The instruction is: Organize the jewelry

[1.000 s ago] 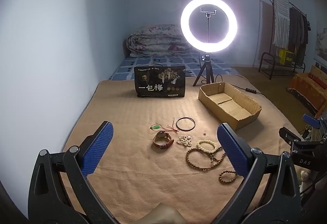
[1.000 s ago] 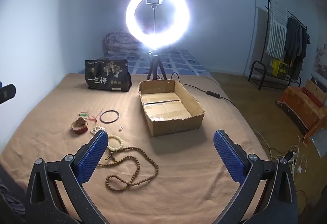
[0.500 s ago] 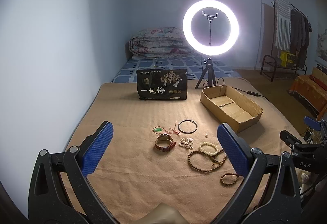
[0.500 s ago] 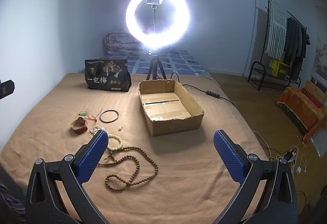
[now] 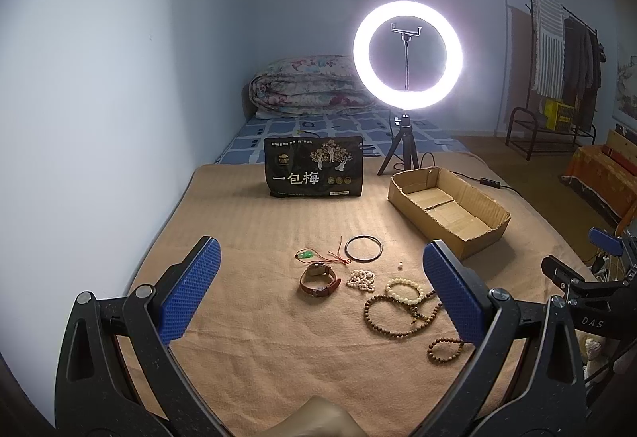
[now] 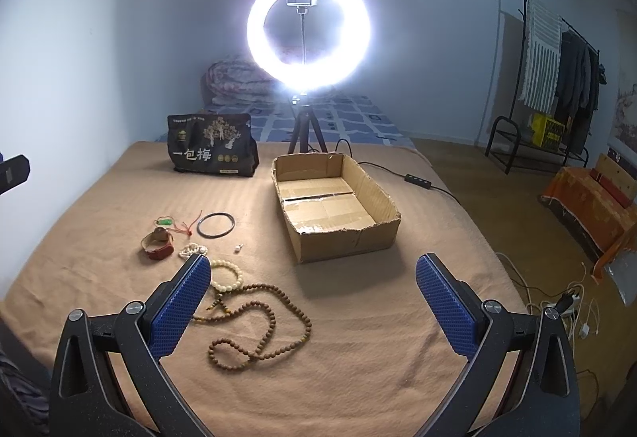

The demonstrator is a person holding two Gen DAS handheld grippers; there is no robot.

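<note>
A tan blanket (image 6: 358, 357) covers the bed. On it sits an empty cardboard box (image 6: 338, 206), well apart from the jewelry scattered to its left. Largest is a long brown bead necklace (image 6: 262, 321), then a cream bead bracelet (image 6: 229, 273), a black bangle (image 6: 216, 224), a brown watch (image 5: 319, 279) and a tiny loose bead (image 6: 237, 247). The left gripper (image 5: 318, 289) and right gripper (image 6: 312, 297) both hover spread wide, holding nothing. The necklace overlaps the bracelet, so lifting one could drag the other.
</note>
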